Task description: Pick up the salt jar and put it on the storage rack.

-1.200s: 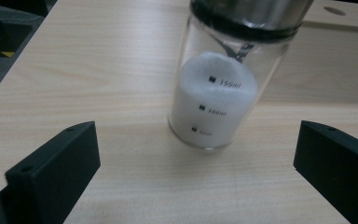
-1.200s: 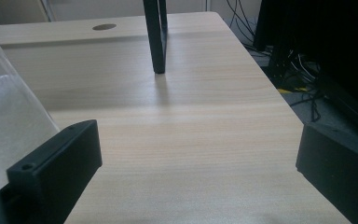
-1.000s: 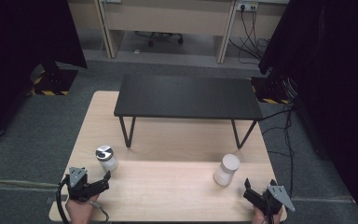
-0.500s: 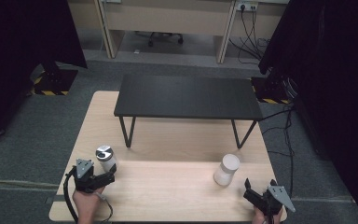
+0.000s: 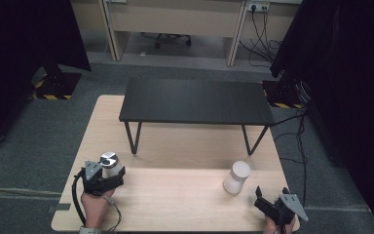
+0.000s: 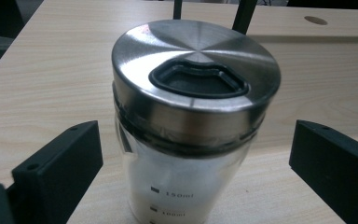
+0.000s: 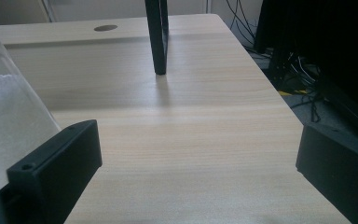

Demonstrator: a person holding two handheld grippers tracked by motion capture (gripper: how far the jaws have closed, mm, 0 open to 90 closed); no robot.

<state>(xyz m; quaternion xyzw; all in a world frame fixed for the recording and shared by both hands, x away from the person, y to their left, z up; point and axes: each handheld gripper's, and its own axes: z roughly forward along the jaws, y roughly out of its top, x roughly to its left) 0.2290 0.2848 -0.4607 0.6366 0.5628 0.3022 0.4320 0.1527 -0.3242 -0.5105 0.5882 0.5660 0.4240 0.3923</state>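
Note:
A glass jar (image 5: 110,164) with a steel lid stands on the near left of the wooden table (image 5: 175,200). In the left gripper view the jar (image 6: 193,93) holds white powder and has volume marks on its glass. My left gripper (image 5: 113,174) has its jaws on either side of the jar. They have just been closing, and a gap still shows on each side (image 6: 193,135). A white container (image 5: 237,176) stands at the near right. My right gripper (image 5: 259,199) is just right of and nearer than it, open, with bare tabletop between its jaws (image 7: 198,135).
A low black table (image 5: 195,100) stands on the far half of the wooden table; one of its legs (image 7: 157,37) rises ahead of my right gripper. The white container's side (image 7: 4,116) sits close to that gripper's left jaw. Cables and dark curtains lie beyond the right edge.
My left gripper has moved forward and right, up to the steel-lidded jar, so the jar now stands between its jaws. The right gripper and the white container have stayed put.

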